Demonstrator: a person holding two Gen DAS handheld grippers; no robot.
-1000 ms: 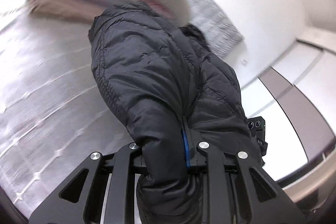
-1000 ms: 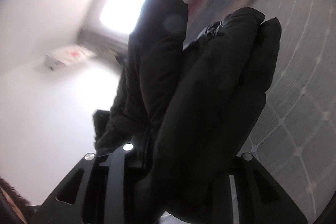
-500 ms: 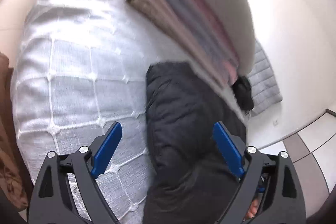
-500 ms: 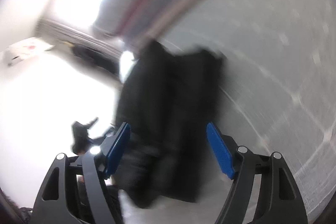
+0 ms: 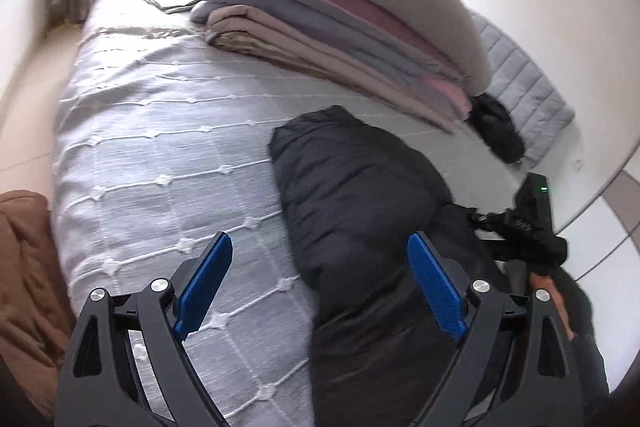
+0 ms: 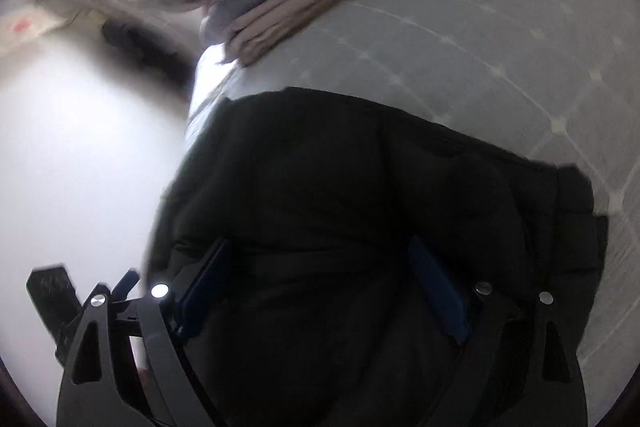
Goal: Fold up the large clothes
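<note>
A black puffer jacket (image 5: 360,211) lies folded in a bundle on the bed with the white quilted cover (image 5: 160,147). My left gripper (image 5: 320,287) is open just above its near end, blue pads wide apart, holding nothing. In the right wrist view the jacket (image 6: 360,187) fills the lower middle. My right gripper (image 6: 320,287) is open right over it, with dark fabric lying between the blue pads. The right gripper also shows at the right edge of the left wrist view (image 5: 532,223).
A stack of folded blankets and duvets (image 5: 340,19) lies on the bed behind the jacket. A small dark garment (image 5: 496,127) and a grey quilted pad (image 5: 524,95) lie at the far right. A brown cloth (image 5: 24,267) hangs at the left edge.
One second ago both grippers were shut on the jacket and held it up. They have since opened, and the jacket now lies on the bed. Both grippers have drawn back a little.
</note>
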